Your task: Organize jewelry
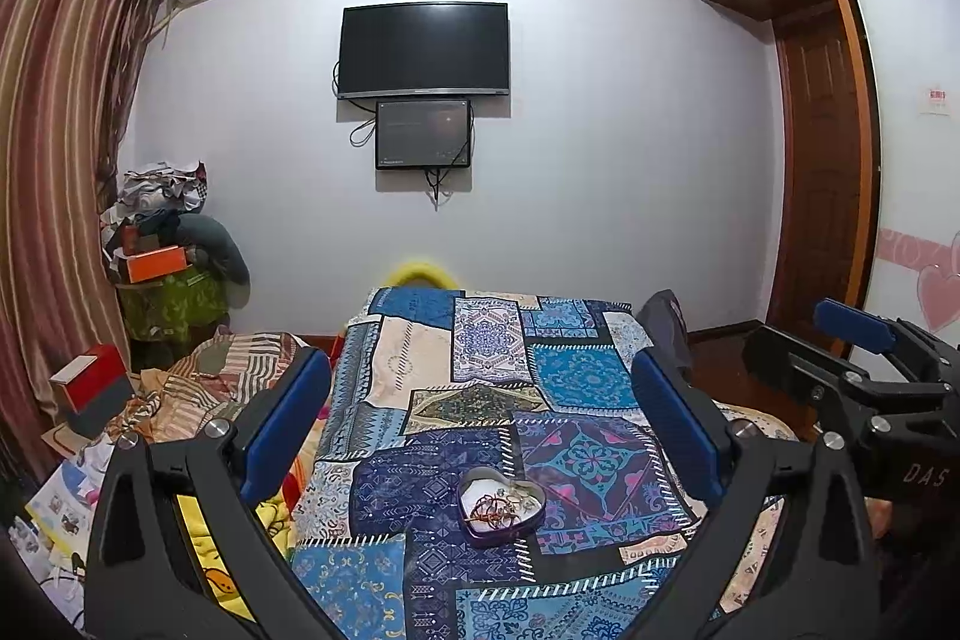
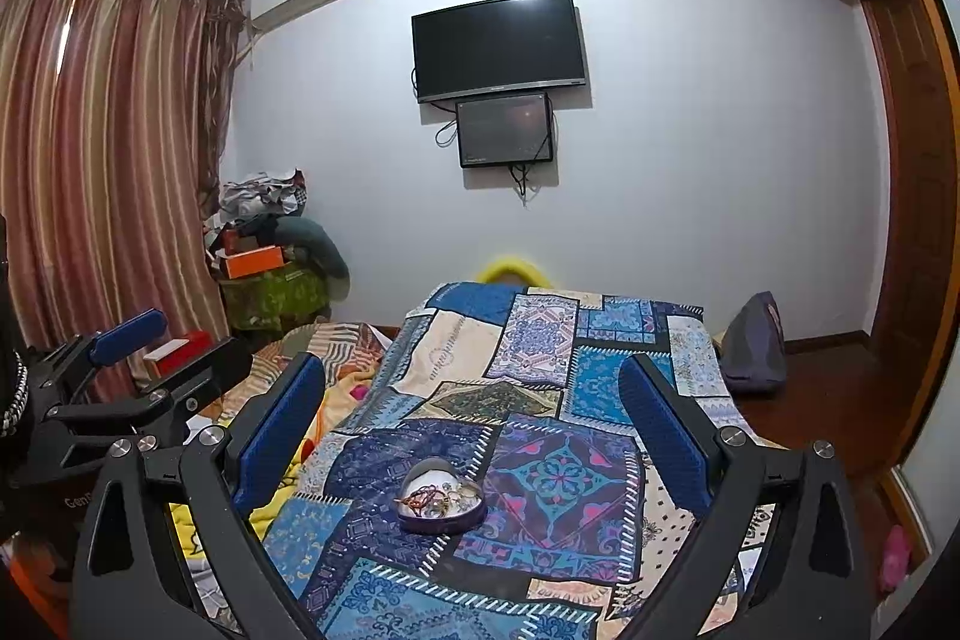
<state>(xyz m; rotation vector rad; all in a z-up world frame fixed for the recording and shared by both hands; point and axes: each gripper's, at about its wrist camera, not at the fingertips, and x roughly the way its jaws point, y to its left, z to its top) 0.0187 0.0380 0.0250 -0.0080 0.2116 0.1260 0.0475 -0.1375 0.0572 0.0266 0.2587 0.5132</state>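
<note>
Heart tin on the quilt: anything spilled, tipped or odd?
Nothing spilled. The heart tin sits flat and lidless on the patchwork quilt, with the jewelry heaped in a tangle inside it, none visible on the cloth. Both tongs, left and right, are open and clear of it.

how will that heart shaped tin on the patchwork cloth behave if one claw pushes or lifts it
The heart-shaped tin looks small, shallow and thin-walled, so probably light and stiff. On the soft patchwork cloth, a push may bunch the fabric rather than slide it cleanly. It is open, so the loose jewelry inside would likely shift or spill if it tilts.
</note>
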